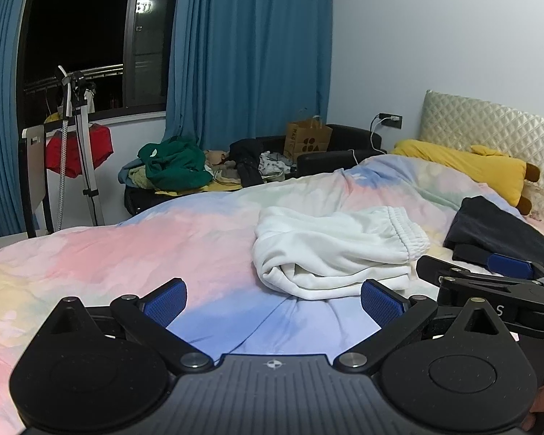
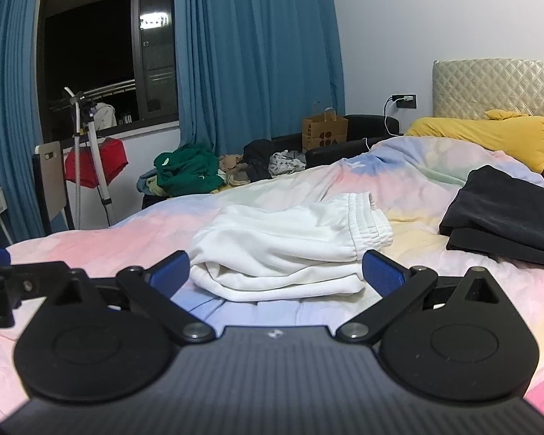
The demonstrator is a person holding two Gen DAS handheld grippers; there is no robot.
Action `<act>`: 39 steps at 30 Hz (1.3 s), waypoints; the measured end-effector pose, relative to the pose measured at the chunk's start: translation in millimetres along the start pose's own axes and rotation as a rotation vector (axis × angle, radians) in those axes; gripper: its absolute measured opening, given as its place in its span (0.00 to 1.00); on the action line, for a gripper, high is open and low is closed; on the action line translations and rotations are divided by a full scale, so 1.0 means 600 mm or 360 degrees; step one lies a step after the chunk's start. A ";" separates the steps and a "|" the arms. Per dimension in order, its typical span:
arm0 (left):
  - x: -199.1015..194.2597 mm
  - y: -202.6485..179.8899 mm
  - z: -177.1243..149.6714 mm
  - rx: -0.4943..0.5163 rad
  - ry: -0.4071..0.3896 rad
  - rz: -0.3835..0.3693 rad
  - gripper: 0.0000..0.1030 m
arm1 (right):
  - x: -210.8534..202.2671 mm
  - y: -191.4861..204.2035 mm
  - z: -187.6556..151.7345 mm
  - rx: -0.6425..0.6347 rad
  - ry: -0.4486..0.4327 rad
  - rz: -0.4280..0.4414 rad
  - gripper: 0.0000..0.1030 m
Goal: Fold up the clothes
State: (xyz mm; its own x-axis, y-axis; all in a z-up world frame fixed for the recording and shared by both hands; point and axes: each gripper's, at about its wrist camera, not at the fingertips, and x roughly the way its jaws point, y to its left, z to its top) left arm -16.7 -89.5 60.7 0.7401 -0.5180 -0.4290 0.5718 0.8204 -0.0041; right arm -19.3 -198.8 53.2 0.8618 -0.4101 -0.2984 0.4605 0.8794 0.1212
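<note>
A folded white garment [image 1: 330, 250] [image 2: 290, 246] with an elastic waistband lies on the pastel duvet [image 1: 145, 253] [image 2: 90, 243]. A folded black garment [image 1: 497, 232] [image 2: 507, 217] rests to its right. My left gripper [image 1: 273, 302] is open, just short of the white garment and left of its near edge, with nothing between its fingers. My right gripper [image 2: 276, 275] is open too, its blue pads on either side of the white garment's near edge without closing on it. The right gripper also appears at the right edge of the left wrist view [image 1: 489, 279].
A yellow pillow [image 1: 464, 163] [image 2: 489, 134] lies by the quilted headboard [image 1: 489, 123]. Beyond the bed sits a heap of clothes [image 1: 177, 166] [image 2: 188, 170], a paper bag [image 1: 308, 139] [image 2: 324, 130], a stand with a red garment [image 1: 79, 152] [image 2: 96, 163], blue curtains and a dark window.
</note>
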 end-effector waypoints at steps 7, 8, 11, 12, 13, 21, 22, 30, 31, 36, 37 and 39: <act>-0.011 0.004 -0.006 -0.0016 -0.0027 0.0006 1.00 | -0.008 -0.001 -0.006 0.0004 -0.0034 0.0005 1.00; -0.012 0.004 -0.007 -0.0014 -0.0030 0.0010 1.00 | -0.008 0.000 -0.006 0.0001 -0.0035 0.0005 1.00; -0.014 0.004 -0.009 -0.0008 -0.0037 0.0013 1.00 | -0.007 0.004 -0.007 -0.0016 -0.0035 0.0002 1.00; -0.014 0.004 -0.009 -0.0010 -0.0037 0.0014 1.00 | -0.007 0.005 -0.007 -0.0023 -0.0034 0.0000 1.00; -0.014 0.004 -0.009 -0.0011 -0.0037 0.0015 1.00 | -0.007 0.007 -0.008 -0.0027 -0.0036 0.0000 1.00; -0.011 0.009 -0.010 -0.0025 -0.0026 0.0020 1.00 | -0.005 0.007 -0.009 -0.0018 -0.0028 -0.0011 1.00; -0.010 0.010 -0.009 -0.0030 -0.0024 0.0026 1.00 | -0.004 0.008 -0.008 -0.0020 -0.0026 -0.0013 1.00; -0.004 0.014 -0.013 -0.0022 -0.0008 0.0058 1.00 | -0.001 0.008 -0.009 -0.0027 -0.0015 -0.0009 1.00; -0.005 0.015 -0.013 -0.0026 -0.0010 0.0056 1.00 | -0.001 0.008 -0.008 -0.0024 -0.0015 -0.0011 1.00; -0.011 0.020 -0.012 -0.0034 -0.0022 0.0052 1.00 | 0.000 0.008 -0.009 -0.0020 -0.0009 -0.0012 1.00; -0.012 0.020 -0.012 -0.0036 -0.0022 0.0052 1.00 | 0.000 0.009 -0.009 -0.0023 -0.0009 -0.0013 1.00; -0.013 0.021 -0.011 -0.0043 -0.0026 0.0054 1.00 | 0.001 0.010 -0.009 -0.0031 -0.0008 -0.0014 1.00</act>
State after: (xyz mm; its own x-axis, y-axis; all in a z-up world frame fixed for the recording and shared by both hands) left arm -17.7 -73.4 58.1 0.7645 -0.4936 -0.4146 0.5369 0.8436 -0.0143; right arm -17.4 -192.2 48.5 0.8590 -0.4188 -0.2945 0.4636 0.8804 0.1001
